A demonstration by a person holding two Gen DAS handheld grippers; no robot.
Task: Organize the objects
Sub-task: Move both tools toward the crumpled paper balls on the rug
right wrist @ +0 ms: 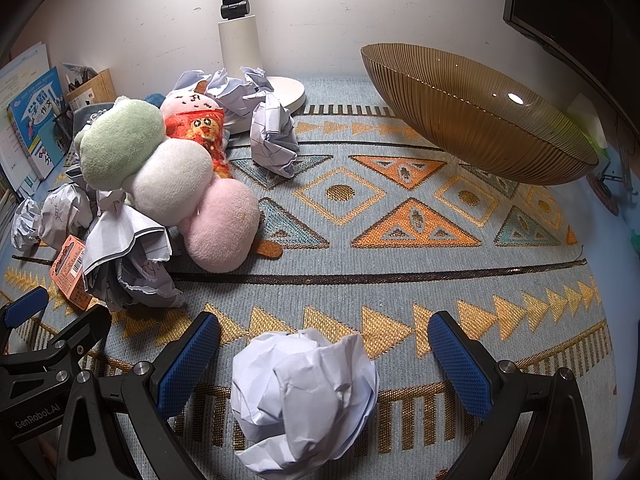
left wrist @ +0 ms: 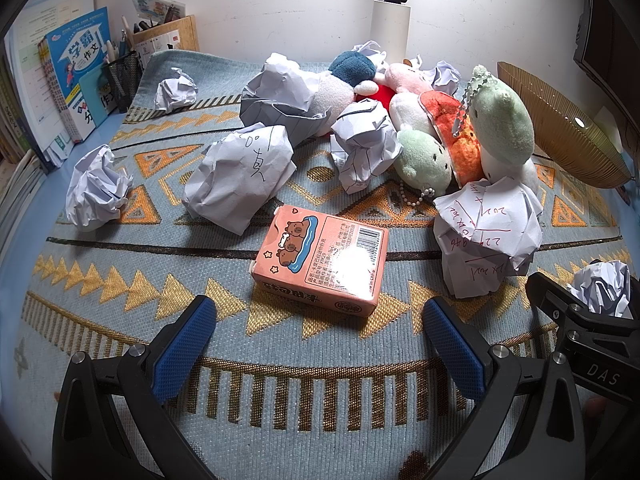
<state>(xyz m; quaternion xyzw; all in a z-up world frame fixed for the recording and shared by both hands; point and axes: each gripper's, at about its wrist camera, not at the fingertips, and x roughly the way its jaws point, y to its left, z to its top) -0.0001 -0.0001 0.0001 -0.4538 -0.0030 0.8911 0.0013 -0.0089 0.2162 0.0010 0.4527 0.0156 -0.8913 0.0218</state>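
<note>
A pink carton (left wrist: pixel 320 260) printed with capybaras lies on the patterned mat just ahead of my left gripper (left wrist: pixel 316 340), which stands open and holds nothing. Several crumpled paper balls surround it, one large with handwriting (left wrist: pixel 240 176). Plush toys (left wrist: pixel 460 136) are heaped at the back right. In the right wrist view, a crumpled paper ball (right wrist: pixel 304 396) sits between the blue pads of my open right gripper (right wrist: pixel 324 356), with gaps on both sides. The three-lobed plush (right wrist: pixel 172 184) lies to the left, the carton (right wrist: pixel 70 272) partly hidden under paper.
An amber ribbed bowl (right wrist: pixel 480 120) rests tilted at the back right. A white lamp base (right wrist: pixel 280 92) stands against the wall. Books (left wrist: pixel 76 76) and a mesh pen holder (left wrist: pixel 122 76) line the left edge. A dark monitor (right wrist: pixel 572 12) hangs at the far right.
</note>
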